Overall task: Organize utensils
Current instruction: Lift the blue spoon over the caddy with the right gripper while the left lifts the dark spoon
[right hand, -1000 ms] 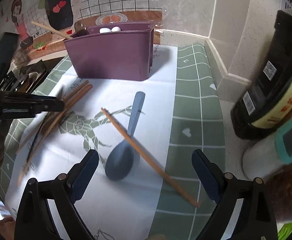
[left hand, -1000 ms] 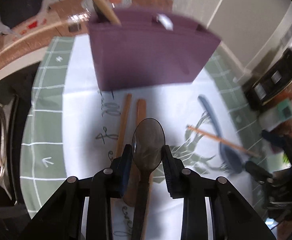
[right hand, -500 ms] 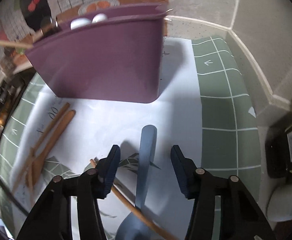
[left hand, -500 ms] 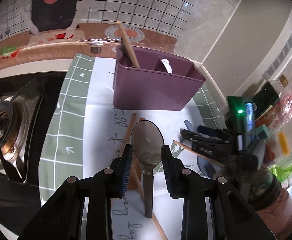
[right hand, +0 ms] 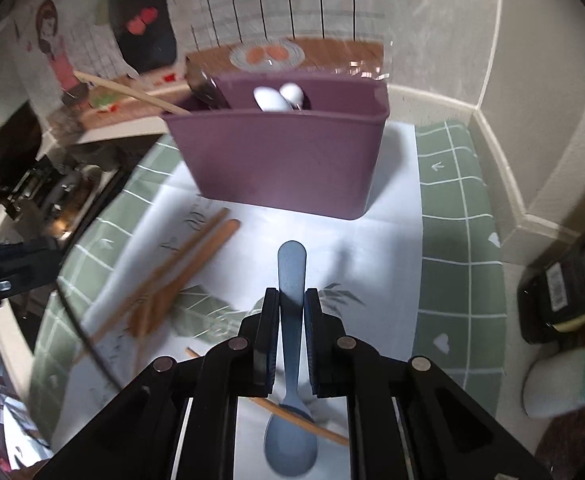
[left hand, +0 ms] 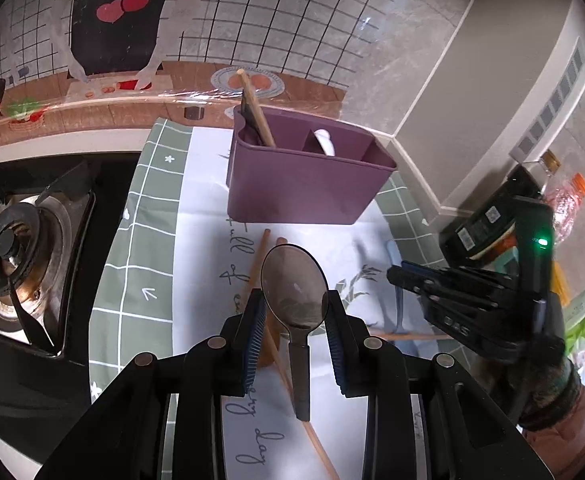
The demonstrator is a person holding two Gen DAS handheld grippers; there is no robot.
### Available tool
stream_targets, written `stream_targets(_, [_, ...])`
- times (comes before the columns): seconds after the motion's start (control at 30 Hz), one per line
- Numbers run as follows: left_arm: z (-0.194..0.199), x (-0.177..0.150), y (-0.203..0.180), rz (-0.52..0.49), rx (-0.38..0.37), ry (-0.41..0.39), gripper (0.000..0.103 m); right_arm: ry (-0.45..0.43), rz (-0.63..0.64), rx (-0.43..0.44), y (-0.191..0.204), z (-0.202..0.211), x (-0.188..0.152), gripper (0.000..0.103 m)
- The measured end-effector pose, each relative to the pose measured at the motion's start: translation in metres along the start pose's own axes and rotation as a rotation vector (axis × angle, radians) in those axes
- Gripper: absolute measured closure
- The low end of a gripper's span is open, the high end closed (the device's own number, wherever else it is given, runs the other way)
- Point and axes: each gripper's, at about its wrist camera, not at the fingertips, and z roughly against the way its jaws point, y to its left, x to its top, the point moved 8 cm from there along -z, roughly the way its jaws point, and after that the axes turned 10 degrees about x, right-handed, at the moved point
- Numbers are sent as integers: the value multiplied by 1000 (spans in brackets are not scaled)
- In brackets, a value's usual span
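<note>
My left gripper (left hand: 294, 310) is shut on the bowl of a dark metal spoon (left hand: 294, 280), which is held above the mat with its handle hanging down. The purple divided holder (left hand: 304, 188) stands beyond it, with a chopstick (left hand: 254, 108) and white spoons (right hand: 270, 98) inside. My right gripper (right hand: 292, 312) points down at the mat. Its jaws are closing, and the pads press on the handle of a blue spoon (right hand: 291, 268) whose bowl lies over a loose chopstick (right hand: 300, 418). A wooden spoon and chopstick (right hand: 188, 264) lie left of it.
A gas stove (left hand: 16, 256) sits left of the green-and-white mat (left hand: 148, 240). A dark bottle (right hand: 564, 280) and a white container with a teal lid (right hand: 572, 380) stand to the right, by the wall corner. A gloved hand (left hand: 540, 376) holds the right gripper.
My left gripper has risen and drawn back with the metal spoon, so the holder looks farther off. My right gripper moved forward over the blue spoon and closed from wide open onto its handle.
</note>
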Motion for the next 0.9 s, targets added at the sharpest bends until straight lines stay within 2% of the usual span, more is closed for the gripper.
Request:
stream_targets(0.4, [33, 7, -4, -36, 0, -77, 72, -130, 17, -38, 19, 62, 6, 92])
stream_targets(0.57, [51, 20, -13, -63, -1, -117, 72, -178, 42, -48, 31, 82, 17, 92])
stream_targets(0.7, [72, 39, -23, -101, 1, -164, 72, -222, 61, -55, 39, 102, 35, 92])
stream_targets(0.9, [114, 86, -40, -148, 23, -281, 72, -324, 117, -71, 55, 146, 75, 92])
